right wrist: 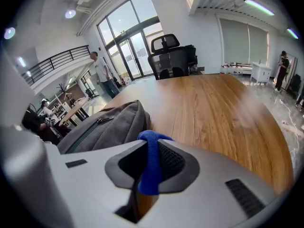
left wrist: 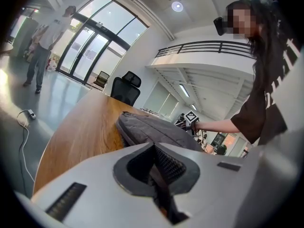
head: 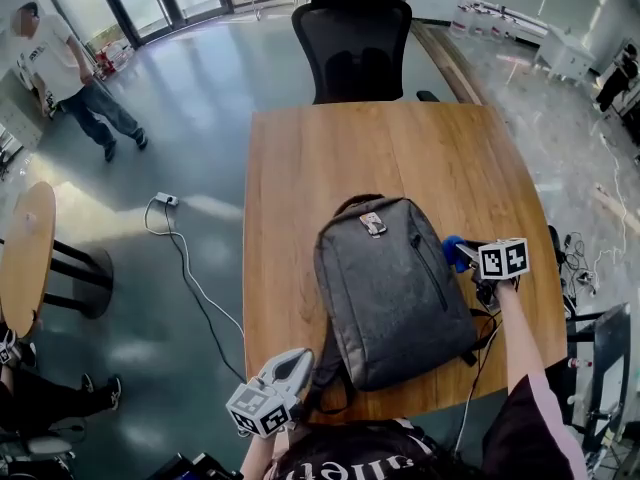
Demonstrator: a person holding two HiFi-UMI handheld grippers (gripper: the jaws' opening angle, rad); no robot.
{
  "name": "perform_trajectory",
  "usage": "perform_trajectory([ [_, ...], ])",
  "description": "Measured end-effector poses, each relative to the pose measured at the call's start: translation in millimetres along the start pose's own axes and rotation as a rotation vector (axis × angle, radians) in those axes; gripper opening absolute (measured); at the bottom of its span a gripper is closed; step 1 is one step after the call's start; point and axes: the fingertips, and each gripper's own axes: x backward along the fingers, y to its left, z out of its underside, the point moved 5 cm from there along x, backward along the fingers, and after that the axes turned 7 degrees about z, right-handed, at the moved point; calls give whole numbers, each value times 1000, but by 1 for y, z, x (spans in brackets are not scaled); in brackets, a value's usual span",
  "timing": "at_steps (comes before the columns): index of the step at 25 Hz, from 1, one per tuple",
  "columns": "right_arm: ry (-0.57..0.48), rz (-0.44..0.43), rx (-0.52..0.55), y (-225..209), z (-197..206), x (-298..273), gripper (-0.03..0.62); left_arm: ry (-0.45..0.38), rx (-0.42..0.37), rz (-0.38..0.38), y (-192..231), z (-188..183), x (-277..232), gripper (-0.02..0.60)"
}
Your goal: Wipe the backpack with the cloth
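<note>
A grey backpack (head: 395,293) lies flat on the wooden table (head: 330,158), its top handle pointing away from me. My right gripper (head: 468,256) sits at the bag's right edge, shut on a blue cloth (head: 453,247). In the right gripper view the blue cloth (right wrist: 149,141) bulges up between the jaws of that gripper (right wrist: 148,175), with the backpack (right wrist: 107,125) just to its left. At the bag's near left corner my left gripper (head: 297,365) is shut on a black shoulder strap (head: 325,378). The left gripper view shows that gripper (left wrist: 154,163) pinching a dark strip, the backpack (left wrist: 152,129) beyond it.
A black office chair (head: 355,33) stands at the table's far end. On the floor to the left lie a power strip and cable (head: 167,200), beside a round wooden table (head: 25,253). A person (head: 70,68) stands far left.
</note>
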Motion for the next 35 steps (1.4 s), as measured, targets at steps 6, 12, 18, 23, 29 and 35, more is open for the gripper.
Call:
perform_trajectory([
  [6, 43, 15, 81, 5, -41, -28, 63, -9, 29, 11, 13, 0, -3, 0],
  [12, 14, -14, 23, 12, -77, -54, 63, -15, 41, 24, 27, -1, -7, 0],
  [18, -14, -34, 3, 20, -102, -69, 63, -12, 41, 45, 25, -7, -13, 0],
  [23, -15, -41, -22, 20, -117, -83, 63, 2, 38, 56, 26, -8, -17, 0],
  [29, -31, -73, -27, 42, -152, -100, 63, -3, 47, 50, 26, -8, -18, 0],
  [35, 48, -61, 166, 84, -166, -125, 63, -6, 50, 53, 28, -5, -19, 0],
])
